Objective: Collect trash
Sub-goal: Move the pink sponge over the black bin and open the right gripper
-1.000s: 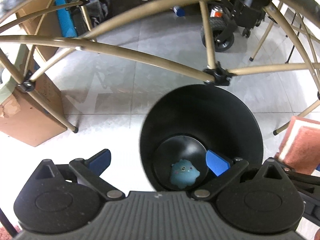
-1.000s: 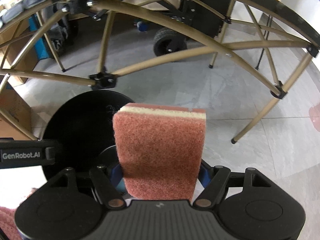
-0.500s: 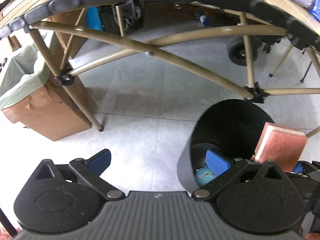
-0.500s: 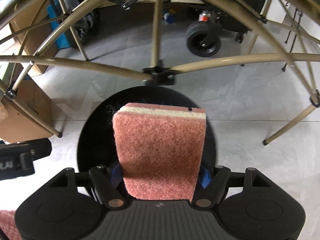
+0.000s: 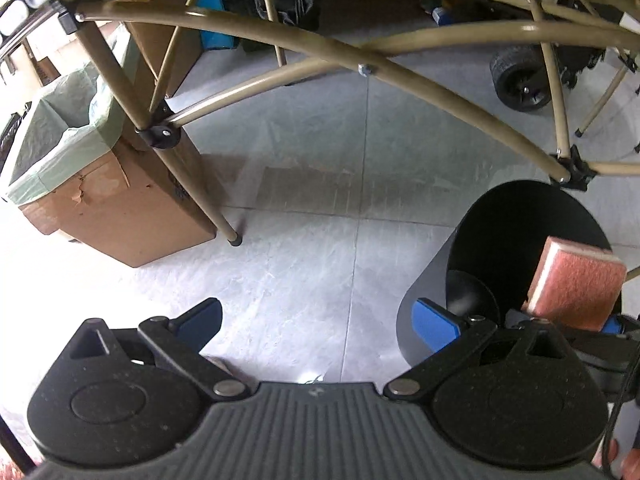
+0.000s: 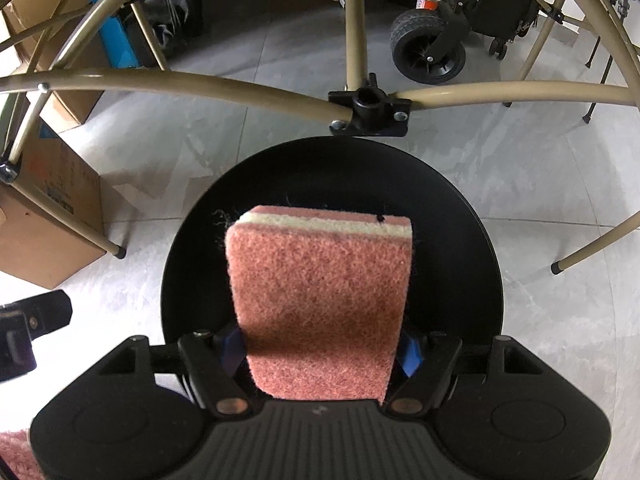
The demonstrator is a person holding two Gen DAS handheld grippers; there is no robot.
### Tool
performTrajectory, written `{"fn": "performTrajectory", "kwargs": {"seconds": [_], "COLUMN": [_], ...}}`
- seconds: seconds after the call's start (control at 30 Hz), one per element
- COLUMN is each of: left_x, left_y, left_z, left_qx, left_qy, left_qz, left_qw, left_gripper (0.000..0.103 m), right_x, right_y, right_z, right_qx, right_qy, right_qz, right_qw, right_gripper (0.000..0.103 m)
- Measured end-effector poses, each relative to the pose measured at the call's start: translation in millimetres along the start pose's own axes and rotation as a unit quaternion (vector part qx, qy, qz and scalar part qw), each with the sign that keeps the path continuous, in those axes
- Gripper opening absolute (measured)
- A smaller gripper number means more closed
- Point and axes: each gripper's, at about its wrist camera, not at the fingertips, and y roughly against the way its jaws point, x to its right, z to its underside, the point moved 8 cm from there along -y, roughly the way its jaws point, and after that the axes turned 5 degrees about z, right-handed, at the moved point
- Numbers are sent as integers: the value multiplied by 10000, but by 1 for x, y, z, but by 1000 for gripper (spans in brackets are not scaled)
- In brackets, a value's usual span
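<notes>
- The right gripper [image 6: 322, 354] is clamping a pink scouring sponge [image 6: 320, 304] between its blue pads, holding it upright with the pale foam layer showing along the far edge.
- That sponge is hanging directly over the open mouth of the black trash bin [image 6: 472, 216], which is filling the middle of the right wrist view.
- The left gripper [image 5: 316, 322] is sitting with its jaws wide apart and nothing between them, pointing down at grey floor tiles [image 5: 304, 168].
- From the left wrist, the bin [image 5: 424, 312] is standing off to the right, with the sponge [image 5: 576, 284] poised above its rim.
- Tan metal table legs [image 6: 348, 20] are crossing behind the bin, and a lined cardboard box [image 5: 116, 216] is standing off to the left.
</notes>
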Motion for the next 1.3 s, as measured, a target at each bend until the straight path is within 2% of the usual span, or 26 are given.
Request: {"fn": "performTrajectory", "kwargs": {"seconds": [0.2,0.23,0.27,0.33,0.4,0.57,1.1,1.3], "left_x": [-3,-2,-2,-1,-1,-1,0,4], "left_y": [-3,-3,-2,-2,-2,-2,-1,6], "left_z": [2,2,3,2,2,2,3,3], "left_qx": [-64,-60,-53,-49,-53,-48,-39,44], "left_qy": [14,10,-2,-22,-22,-33,-22,-41], "left_qz": [-24,-18,-13,-9,-5,0,17,71], "left_qw": [10000,10000,10000,10000,10000,10000,10000,10000], "left_gripper": [103,103,103,103,103,103,103,103], "right_x": [2,2,4,7,8,10,8,14], "right_y": [-3,-4,-4,-3,-2,-5,-1,13], "right_z": [-2,-1,-3,-3,-3,1,0,1], "right_qx": [-47,-69,-76,-67,-74,-189,-134,-9], "right_qy": [-24,-46,-71,-107,-125,-182,-127,-60], "right_qz": [56,74,77,86,108,41,17,14], "right_qw": [10000,9999,9999,9999,9998,9996,9998,10000], "right_gripper": [72,76,88,99,103,103,103,103]}}
